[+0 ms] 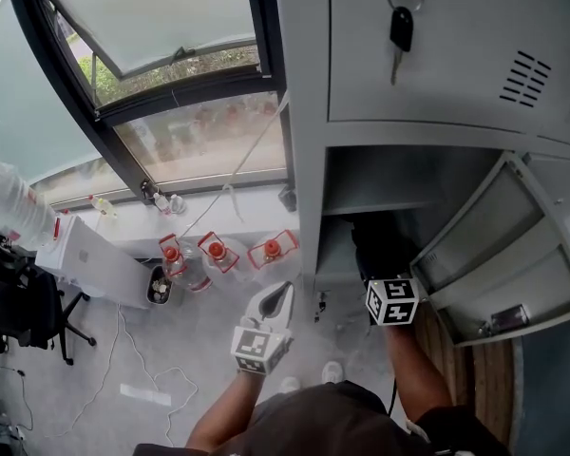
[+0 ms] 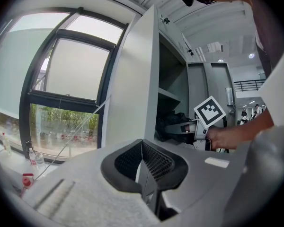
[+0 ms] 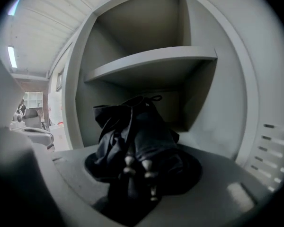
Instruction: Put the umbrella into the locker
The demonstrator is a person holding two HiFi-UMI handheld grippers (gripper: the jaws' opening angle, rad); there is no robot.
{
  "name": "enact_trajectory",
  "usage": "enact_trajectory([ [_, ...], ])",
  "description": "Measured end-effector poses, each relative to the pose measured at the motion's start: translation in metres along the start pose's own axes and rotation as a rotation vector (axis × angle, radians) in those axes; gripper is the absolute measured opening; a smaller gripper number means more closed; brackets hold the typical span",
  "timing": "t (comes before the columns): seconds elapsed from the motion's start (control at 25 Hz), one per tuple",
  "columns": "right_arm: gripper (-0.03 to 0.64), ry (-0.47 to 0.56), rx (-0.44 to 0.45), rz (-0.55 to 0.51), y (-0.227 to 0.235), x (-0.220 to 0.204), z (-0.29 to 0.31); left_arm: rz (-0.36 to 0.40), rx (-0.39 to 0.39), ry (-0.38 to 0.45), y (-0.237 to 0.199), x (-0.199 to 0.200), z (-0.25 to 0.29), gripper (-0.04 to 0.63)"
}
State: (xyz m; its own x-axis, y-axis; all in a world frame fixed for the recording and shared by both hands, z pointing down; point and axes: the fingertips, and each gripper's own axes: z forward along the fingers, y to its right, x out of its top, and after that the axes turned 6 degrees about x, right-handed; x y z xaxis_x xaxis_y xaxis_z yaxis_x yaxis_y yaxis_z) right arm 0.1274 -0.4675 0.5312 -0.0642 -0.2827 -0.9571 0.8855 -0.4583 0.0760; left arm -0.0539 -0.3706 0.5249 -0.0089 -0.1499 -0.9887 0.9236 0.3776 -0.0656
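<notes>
The black folded umbrella [image 3: 137,141] sits between the jaws of my right gripper [image 3: 144,170], which is shut on it. Its rib tips point back toward the camera. In the head view the right gripper [image 1: 385,278] holds the umbrella [image 1: 380,245] at the mouth of the open grey locker [image 1: 309,160], below an inner shelf [image 3: 151,63]. My left gripper [image 1: 277,297] hangs to the left of the locker with its pads [image 2: 154,160] pressed together on nothing. From the left gripper view, the right gripper [image 2: 184,126] and the umbrella [image 2: 170,121] show at the locker opening.
The locker door [image 1: 494,245] stands swung open at the right. Keys [image 1: 400,27] hang from the door above. Three red-capped water bottles [image 1: 218,255] stand on the floor by the window [image 1: 171,84]. A white box [image 1: 90,259], a black chair [image 1: 19,302] and a floor cable [image 1: 161,378] lie left.
</notes>
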Motion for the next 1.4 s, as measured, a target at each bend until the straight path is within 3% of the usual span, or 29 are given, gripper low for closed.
enact_trajectory([
  [0.52, 0.229, -0.115, -0.034, -0.011, 0.017, 0.013, 0.052, 0.0, 0.002, -0.006, 0.0, 0.001, 0.007, 0.003],
  [1.04, 0.233, -0.295, -0.093, -0.014, 0.024, -0.016, 0.072, -0.005, 0.001, -0.009, 0.001, -0.004, -0.002, 0.003],
  [1.4, 0.281, -0.325, -0.09, -0.05, 0.021, -0.02, 0.08, -0.003, -0.009, -0.007, 0.005, -0.004, -0.012, 0.003],
])
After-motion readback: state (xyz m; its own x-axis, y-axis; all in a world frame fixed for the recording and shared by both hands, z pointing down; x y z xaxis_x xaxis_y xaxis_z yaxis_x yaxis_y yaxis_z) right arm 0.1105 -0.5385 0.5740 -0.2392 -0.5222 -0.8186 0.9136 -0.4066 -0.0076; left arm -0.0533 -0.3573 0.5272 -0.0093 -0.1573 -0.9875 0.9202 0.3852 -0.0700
